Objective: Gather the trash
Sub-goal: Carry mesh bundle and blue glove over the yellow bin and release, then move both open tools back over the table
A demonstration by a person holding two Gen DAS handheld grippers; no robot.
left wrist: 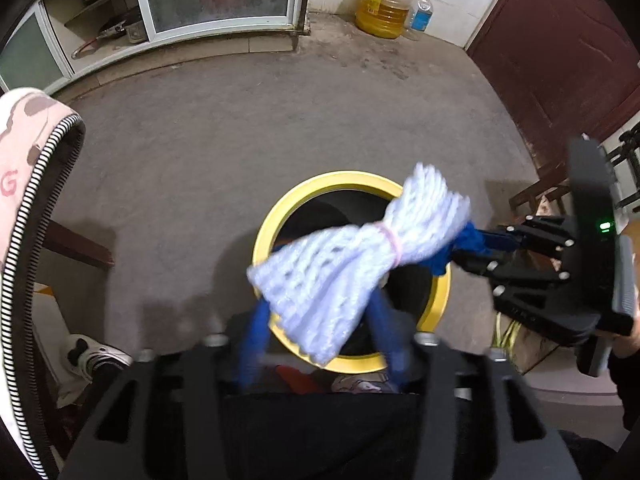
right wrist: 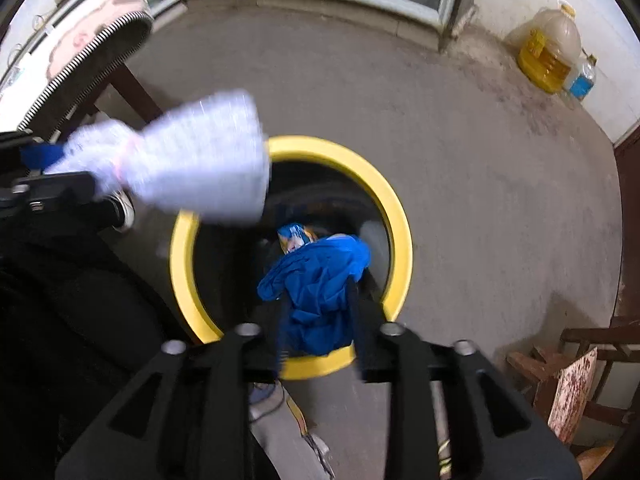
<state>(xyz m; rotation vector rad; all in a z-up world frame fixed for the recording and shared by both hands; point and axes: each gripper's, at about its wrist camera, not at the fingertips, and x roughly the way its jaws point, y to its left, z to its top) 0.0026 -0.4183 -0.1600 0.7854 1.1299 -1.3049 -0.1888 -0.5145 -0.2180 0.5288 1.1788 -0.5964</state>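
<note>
Left wrist view, trash: I see a white foam-net bundle [left wrist: 352,264], cinched by a pink band, lying over the mouth of the yellow-rimmed bin [left wrist: 280,220].
Left wrist view, left gripper [left wrist: 320,336]: my blue fingers [left wrist: 254,344] stand wide on either side of the bundle's lower end; I cannot tell whether either touches it.
Left wrist view, right gripper [left wrist: 460,246]: it reaches in from the right with a blue crumpled wrapper [left wrist: 466,244] at its tips.
Left wrist view, surroundings: an oil jug [left wrist: 386,4] and a water bottle [left wrist: 422,12] stand together by the far wall; a pink sleeve [left wrist: 32,168] fills the left edge.

Right wrist view, right gripper [right wrist: 320,312]: my fingers [right wrist: 360,328] are parted, and the blue wrapper [right wrist: 316,292] sits between them above the bin opening; contact is blurred.
Right wrist view, trash: the white bundle [right wrist: 192,160] hangs over the bin's left rim [right wrist: 400,232], motion-blurred.
Right wrist view, bin contents: a printed packet [right wrist: 294,236] lies inside.
</note>
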